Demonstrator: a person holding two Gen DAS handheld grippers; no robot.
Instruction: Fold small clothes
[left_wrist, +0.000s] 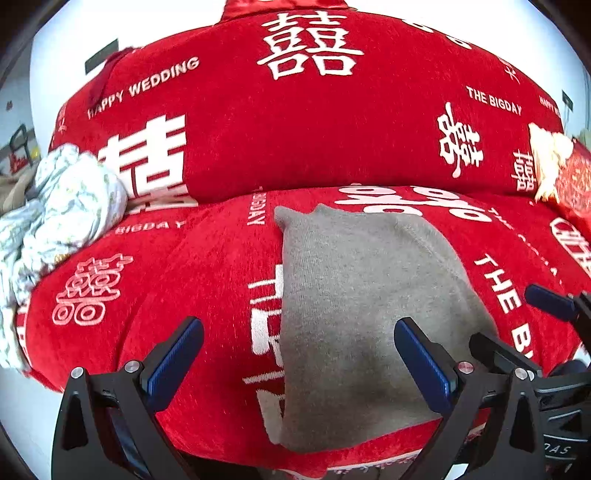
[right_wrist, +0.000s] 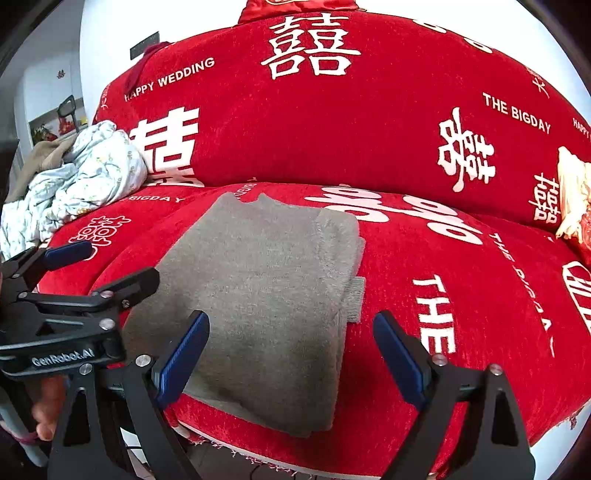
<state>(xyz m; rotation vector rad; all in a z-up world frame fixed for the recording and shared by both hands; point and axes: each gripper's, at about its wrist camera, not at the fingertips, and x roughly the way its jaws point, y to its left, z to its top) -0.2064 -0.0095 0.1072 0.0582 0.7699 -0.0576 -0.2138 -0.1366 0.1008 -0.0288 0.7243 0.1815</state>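
Grey garment (right_wrist: 266, 295) folded, below open jaws — untouched

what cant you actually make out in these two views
- Grey folded garment: its near edge is hidden behind the right tool in the right wrist view.
- Light printed pile of clothes: cut off by the left edge of the left wrist view; pieces cannot be counted.
- Tasselled cushion: cut off at the right edge in both views.
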